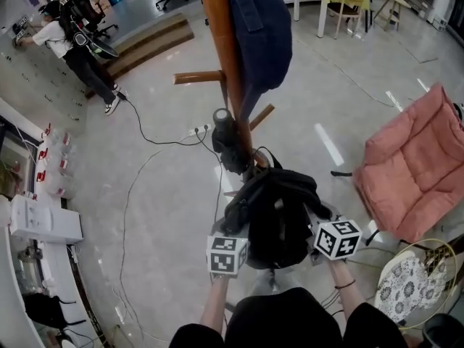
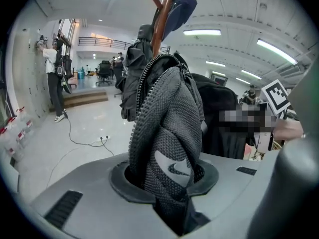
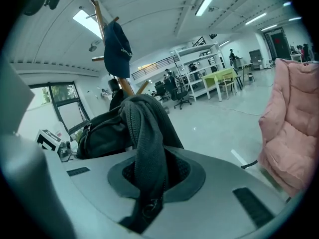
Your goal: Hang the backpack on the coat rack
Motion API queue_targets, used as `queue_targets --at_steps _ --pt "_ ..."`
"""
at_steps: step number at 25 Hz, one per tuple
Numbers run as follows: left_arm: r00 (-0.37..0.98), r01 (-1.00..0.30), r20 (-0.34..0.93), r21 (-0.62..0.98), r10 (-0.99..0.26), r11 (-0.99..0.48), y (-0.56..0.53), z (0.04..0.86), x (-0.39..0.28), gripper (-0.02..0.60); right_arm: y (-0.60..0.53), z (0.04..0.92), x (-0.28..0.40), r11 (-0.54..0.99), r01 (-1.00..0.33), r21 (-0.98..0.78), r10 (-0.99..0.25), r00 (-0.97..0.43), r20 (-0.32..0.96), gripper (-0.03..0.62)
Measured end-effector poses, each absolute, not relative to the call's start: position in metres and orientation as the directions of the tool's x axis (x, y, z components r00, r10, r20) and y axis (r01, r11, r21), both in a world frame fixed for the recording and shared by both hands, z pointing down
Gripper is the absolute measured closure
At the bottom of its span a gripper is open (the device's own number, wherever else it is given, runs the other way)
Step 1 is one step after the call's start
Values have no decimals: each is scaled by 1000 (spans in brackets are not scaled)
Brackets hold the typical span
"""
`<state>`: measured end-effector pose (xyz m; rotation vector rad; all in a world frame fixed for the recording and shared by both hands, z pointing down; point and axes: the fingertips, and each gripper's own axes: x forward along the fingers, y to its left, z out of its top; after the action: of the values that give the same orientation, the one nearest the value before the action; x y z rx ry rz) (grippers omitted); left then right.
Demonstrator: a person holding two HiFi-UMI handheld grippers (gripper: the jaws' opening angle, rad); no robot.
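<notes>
A black backpack (image 1: pixel 279 209) hangs between my two grippers, low beside the foot of the wooden coat rack (image 1: pixel 226 64). My left gripper (image 1: pixel 235 230) is shut on a padded mesh shoulder strap (image 2: pixel 172 133) with a pale logo, which stands up out of its jaws. My right gripper (image 1: pixel 324 225) is shut on a dark strap (image 3: pixel 144 143) of the same backpack, whose end hangs down through the jaws. A navy garment (image 1: pixel 262 27) hangs on an upper peg. A dark folded item (image 1: pixel 228 140) hangs lower on the pole. The pole rises just behind the backpack (image 2: pixel 164 14).
A pink padded chair (image 1: pixel 413 165) stands to the right, with a round wire seat and lace cushion (image 1: pixel 406 285) near it. A cable and power strip (image 1: pixel 196 131) lie on the floor left of the rack. A person (image 1: pixel 76 46) stands far left by wooden steps (image 1: pixel 145 46).
</notes>
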<state>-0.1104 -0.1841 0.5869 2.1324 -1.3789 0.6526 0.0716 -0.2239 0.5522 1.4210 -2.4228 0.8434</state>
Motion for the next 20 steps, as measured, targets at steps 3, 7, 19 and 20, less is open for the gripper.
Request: queue_targets --at_steps 3,7,19,20 --pt "359 -926 655 163 -665 -340 -190 602 -110 456 -232 566 72 378 -850 -367 -721 -519 459 562" --pt "350 -930 674 166 -651 -329 -196 617 -110 456 -241 584 71 372 -850 -373 -712 -519 473 562" --pt "320 -941 721 164 -615 -297 -202 661 -108 456 -255 629 71 377 -846 -378 -675 -530 513 562" --pt "317 -942 725 166 -612 -292 -202 664 -108 456 -256 632 71 376 -846 -378 -671 -530 518 562"
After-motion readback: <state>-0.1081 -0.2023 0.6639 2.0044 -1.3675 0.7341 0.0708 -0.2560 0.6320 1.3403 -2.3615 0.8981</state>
